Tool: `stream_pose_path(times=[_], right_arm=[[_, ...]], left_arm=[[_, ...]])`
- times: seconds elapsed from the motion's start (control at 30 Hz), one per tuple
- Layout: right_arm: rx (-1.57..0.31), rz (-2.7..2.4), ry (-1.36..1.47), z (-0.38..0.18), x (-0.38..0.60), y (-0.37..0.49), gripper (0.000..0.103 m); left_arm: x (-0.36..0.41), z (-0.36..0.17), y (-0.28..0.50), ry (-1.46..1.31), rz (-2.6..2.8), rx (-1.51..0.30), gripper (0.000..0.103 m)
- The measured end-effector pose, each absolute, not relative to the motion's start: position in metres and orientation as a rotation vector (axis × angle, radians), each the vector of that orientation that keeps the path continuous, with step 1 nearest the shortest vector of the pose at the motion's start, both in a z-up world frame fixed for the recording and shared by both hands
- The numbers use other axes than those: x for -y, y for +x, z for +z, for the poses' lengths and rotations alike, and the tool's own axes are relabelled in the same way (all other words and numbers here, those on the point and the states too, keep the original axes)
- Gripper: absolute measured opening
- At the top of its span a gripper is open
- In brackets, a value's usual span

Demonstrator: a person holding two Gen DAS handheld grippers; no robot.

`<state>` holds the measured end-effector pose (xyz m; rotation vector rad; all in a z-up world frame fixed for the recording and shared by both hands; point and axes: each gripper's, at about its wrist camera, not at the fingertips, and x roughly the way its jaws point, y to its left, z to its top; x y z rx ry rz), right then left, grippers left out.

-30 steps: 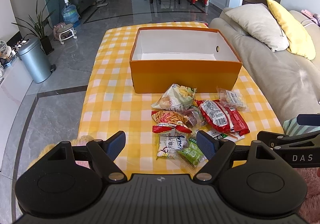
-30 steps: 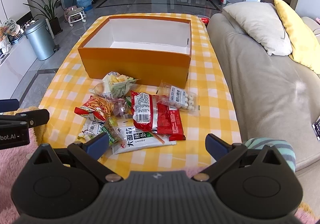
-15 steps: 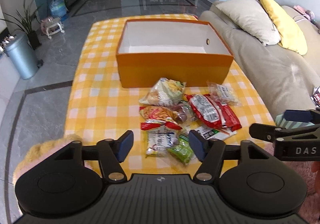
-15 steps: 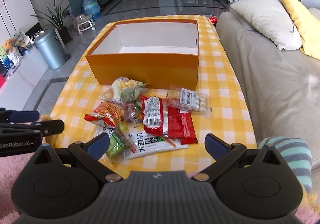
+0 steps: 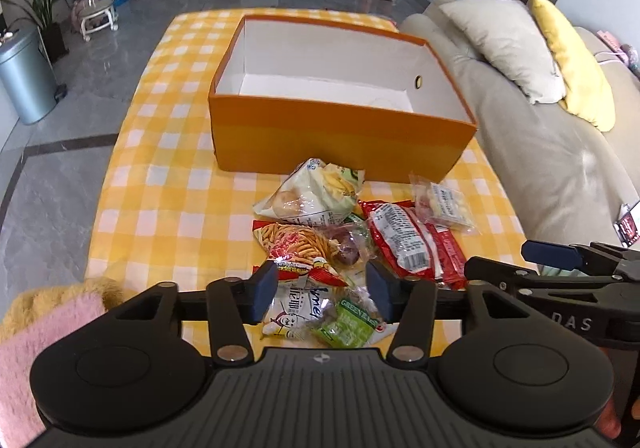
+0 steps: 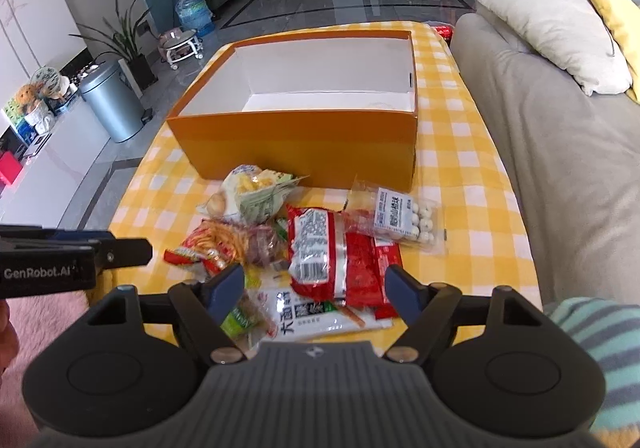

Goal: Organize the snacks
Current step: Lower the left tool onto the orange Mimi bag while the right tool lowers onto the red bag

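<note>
An empty orange box [image 5: 340, 136] [image 6: 296, 144] stands on the yellow checked tablecloth [image 5: 160, 188]. A pile of snack packets lies in front of it: a pale chips bag [image 5: 316, 192], a red-orange sticks bag [image 5: 296, 244], a red packet [image 5: 404, 240] [image 6: 324, 252], a clear pack of white balls [image 6: 404, 216], a white packet [image 5: 296, 312] and a green packet [image 5: 348, 324]. My left gripper [image 5: 322, 290] is open, its jaws either side of the nearest packets. My right gripper [image 6: 314, 290] is open above the red packet and a white noodle packet [image 6: 316, 316].
A grey sofa [image 6: 560, 152] with white and yellow cushions runs along the table's right side. A metal bin [image 6: 110, 104], plants and a water bottle stand on the floor to the left. Pink and yellow fluffy fabric [image 5: 48, 312] lies at the near left.
Both grippers have moved forward and down toward the snack pile. Both sets of jaws have narrowed but remain open.
</note>
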<state>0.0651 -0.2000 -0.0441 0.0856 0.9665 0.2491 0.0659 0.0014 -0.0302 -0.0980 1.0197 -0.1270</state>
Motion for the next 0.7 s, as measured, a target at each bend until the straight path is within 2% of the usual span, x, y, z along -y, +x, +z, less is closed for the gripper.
stream_pose_path(times=[0.03, 0.13, 0.2, 0.4, 0.63, 0.7], right_arm=[[-0.975, 0.242, 0.078, -0.048, 0.199, 0.071, 0.075], [-1.007, 0.225, 0.079, -0.061, 0.199, 0.087, 0.077], [-1.038, 0.230, 0.109, -0.070, 0.200, 0.097, 0.080], [-1.121, 0.232, 0.150, -0.097, 0.195, 0.124, 0.080], [-1.137, 0.236, 0.131, -0.118, 0.189, 0.143, 0.079], [-1.147, 0.231, 0.129, -0.124, 0.190, 0.148, 0.075]], left_arm=[[-0.001, -0.033, 0.069, -0.095, -0.119, -1.023, 0.076], [-0.003, -0.044, 0.079, -0.095, -0.112, -1.047, 0.079], [-0.004, -0.052, 0.086, -0.103, -0.090, -1.068, 0.080], [-0.014, -0.076, 0.107, -0.168, -0.051, -1.135, 0.080], [-0.013, -0.100, 0.125, -0.182, -0.062, -1.176, 0.080], [-0.012, -0.105, 0.129, -0.172, -0.069, -1.194, 0.079]])
